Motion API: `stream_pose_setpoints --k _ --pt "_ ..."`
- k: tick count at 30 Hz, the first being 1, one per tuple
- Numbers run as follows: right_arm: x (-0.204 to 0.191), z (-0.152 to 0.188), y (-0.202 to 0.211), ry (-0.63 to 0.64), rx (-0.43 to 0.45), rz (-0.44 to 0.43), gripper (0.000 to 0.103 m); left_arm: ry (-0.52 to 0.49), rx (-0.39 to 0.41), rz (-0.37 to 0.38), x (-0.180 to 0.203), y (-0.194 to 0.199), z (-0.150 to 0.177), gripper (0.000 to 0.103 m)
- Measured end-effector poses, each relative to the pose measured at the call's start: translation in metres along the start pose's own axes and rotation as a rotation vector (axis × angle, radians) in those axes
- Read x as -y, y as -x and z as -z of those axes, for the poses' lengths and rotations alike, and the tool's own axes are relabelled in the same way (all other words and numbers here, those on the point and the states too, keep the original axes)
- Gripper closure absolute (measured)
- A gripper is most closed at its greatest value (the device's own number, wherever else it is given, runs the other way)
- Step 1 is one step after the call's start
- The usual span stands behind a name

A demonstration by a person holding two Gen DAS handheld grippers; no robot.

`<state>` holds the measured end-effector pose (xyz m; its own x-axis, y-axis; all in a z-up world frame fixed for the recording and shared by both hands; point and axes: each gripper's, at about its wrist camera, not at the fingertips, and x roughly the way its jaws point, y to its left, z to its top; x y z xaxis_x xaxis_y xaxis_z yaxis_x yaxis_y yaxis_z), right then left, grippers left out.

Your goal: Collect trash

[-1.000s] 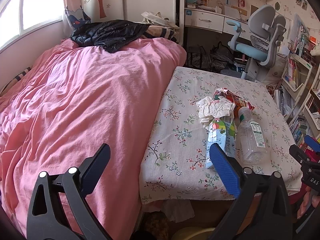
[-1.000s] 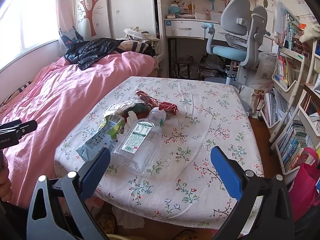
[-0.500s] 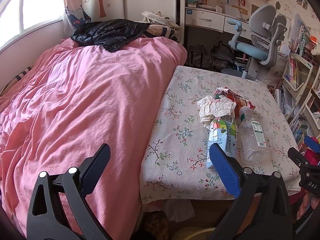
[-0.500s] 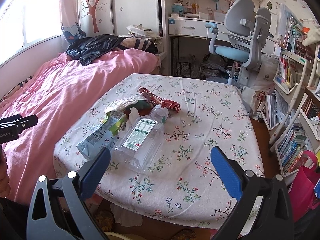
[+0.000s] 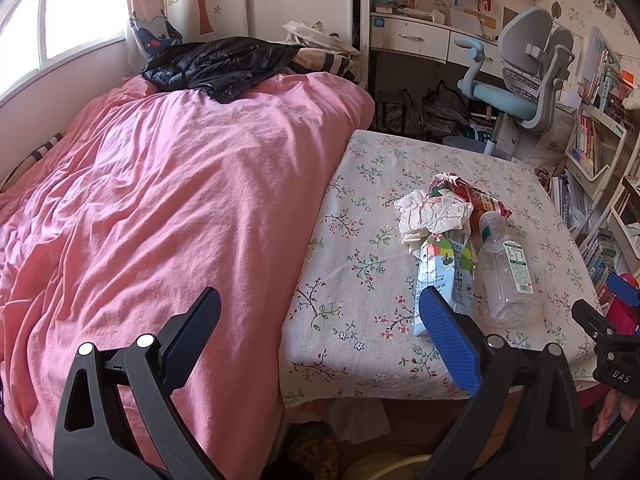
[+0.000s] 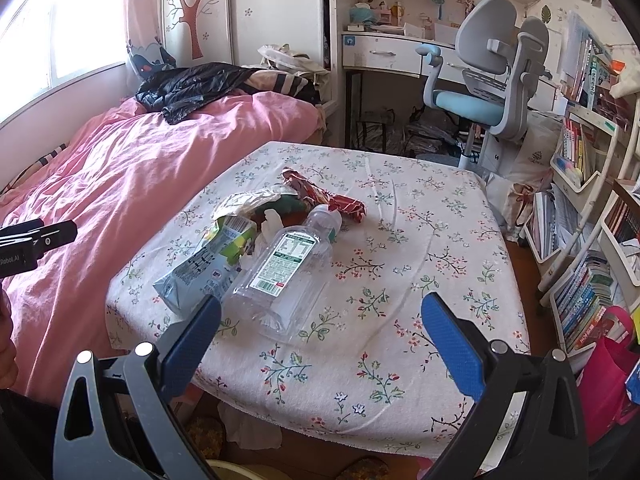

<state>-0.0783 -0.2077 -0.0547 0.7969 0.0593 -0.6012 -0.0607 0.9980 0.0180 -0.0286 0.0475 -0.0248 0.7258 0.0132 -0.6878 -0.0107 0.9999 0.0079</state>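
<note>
Clear, ribbed plastic makes up the one empty bottle [image 6: 286, 280], which lies on its side on the floral cloth of the low table [image 6: 420, 248], its cap end pointing toward the far edge and a green-and-white label wrapped round its middle. The bottle serves as the marker for the rest of the trash, four pieces in all. Touching its left flank lies one flattened carton [image 6: 204, 268], pale blue with a green top, creased and soft-looking. Just beyond the bottle's cap sits one crumpled red foil wrapper [image 6: 324, 196], glossy and twisted. Left of the cap, against the carton's top, is one wad of white tissue paper [image 5: 434, 210], wrinkled into a loose ball; in the right wrist view it shows a duller, silvery underside.

The left gripper [image 5: 320, 332] hangs short of the table's near edge, its two blue ribbed pads spread wide with nothing between them; one pad overlaps the carton's near end in the view, though contact cannot be told. The right gripper [image 6: 320, 334] is likewise spread wide and empty, low before the bottle's base, its left pad near the carton's corner.

Left of the bottle and past the table lies a rumpled pink duvet [image 5: 160, 200] with a shiny black garment [image 5: 216, 64] at its far end. Beyond the bottle stands one grey-and-blue desk chair [image 6: 488, 80].
</note>
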Motion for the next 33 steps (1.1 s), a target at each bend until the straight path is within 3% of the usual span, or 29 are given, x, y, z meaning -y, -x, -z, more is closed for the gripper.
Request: stream_pose_setpoints --k 33 --pt "-0.0071 0.0015 -0.0040 0.037 -0.031 -0.001 0.006 0.004 -0.005 0.000 -0.0047 -0.0016 0.0020 0.007"
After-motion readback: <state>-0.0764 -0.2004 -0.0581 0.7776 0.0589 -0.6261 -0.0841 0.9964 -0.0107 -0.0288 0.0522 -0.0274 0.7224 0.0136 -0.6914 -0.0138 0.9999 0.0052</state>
